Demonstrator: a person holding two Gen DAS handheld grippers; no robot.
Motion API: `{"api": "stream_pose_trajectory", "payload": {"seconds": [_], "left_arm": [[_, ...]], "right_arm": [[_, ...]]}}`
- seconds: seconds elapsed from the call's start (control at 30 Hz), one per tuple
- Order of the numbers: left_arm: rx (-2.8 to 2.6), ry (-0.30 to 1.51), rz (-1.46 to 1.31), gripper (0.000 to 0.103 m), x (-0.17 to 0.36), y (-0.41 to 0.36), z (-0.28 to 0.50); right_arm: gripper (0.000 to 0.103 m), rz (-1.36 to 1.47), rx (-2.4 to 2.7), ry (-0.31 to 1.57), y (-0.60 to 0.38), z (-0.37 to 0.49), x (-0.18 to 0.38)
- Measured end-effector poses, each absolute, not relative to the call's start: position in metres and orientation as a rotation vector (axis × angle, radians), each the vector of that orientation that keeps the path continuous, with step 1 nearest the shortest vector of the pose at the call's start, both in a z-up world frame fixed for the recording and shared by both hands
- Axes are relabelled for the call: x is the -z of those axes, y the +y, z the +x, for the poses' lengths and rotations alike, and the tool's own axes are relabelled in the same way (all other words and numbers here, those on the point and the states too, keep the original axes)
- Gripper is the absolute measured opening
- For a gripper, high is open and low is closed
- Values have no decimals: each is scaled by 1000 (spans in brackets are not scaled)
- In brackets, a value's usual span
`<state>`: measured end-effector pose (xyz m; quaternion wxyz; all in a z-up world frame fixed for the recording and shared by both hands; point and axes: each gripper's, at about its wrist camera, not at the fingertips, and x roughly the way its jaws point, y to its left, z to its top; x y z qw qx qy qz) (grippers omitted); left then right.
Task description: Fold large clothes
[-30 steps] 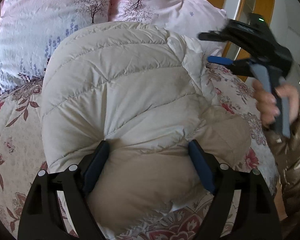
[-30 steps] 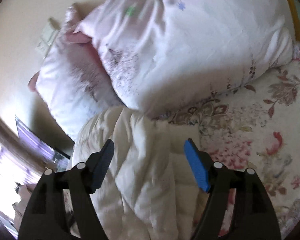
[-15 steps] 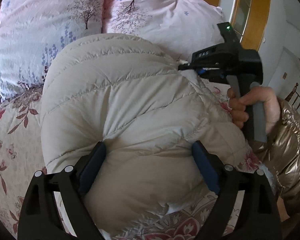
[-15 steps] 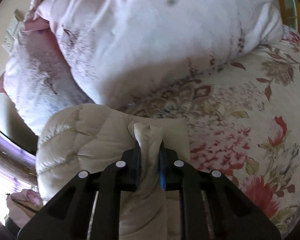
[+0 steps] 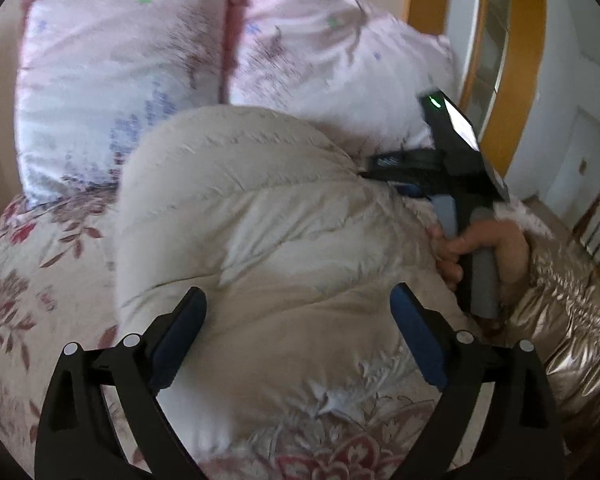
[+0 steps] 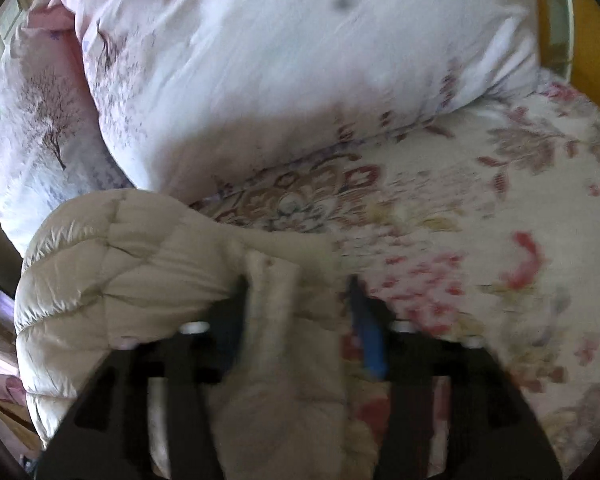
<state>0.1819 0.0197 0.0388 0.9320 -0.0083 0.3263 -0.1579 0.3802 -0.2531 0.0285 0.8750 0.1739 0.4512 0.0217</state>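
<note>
A cream quilted puffer jacket (image 5: 260, 240) lies bunched on the floral bedspread (image 5: 28, 280). My left gripper (image 5: 298, 320) is open, its blue-padded fingers (image 5: 418, 340) spread wide over the jacket's near end. My right gripper (image 6: 300, 308) stands at the jacket's far right edge, also seen from the left wrist view (image 5: 432, 164). Its jaws stand partly apart around a fold of the jacket (image 6: 276, 320), which still lies between them; the view is blurred.
Two pink pillows with tree prints (image 5: 120, 64) (image 5: 332, 60) lean at the head of the bed behind the jacket. A wooden door frame (image 5: 512, 60) stands at the right. The person's shiny gold sleeve (image 5: 560, 320) is at the right.
My right gripper closed on a fold at the jacket's edge, then its jaws parted again. My left gripper pulled back a little along the jacket and stayed open.
</note>
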Motion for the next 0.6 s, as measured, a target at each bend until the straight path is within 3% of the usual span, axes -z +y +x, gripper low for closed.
{"api": "stream_pose_trajectory", "payload": {"seconds": [0.3,0.6], "left_arm": [[70,669,-22,102,-39,61,169],[79,721,-40,102,-16,58,171]], "right_arm": [[63,218,-278,768,-239,260,-88],[65,-22,-339,899,-184,233,-49]]}}
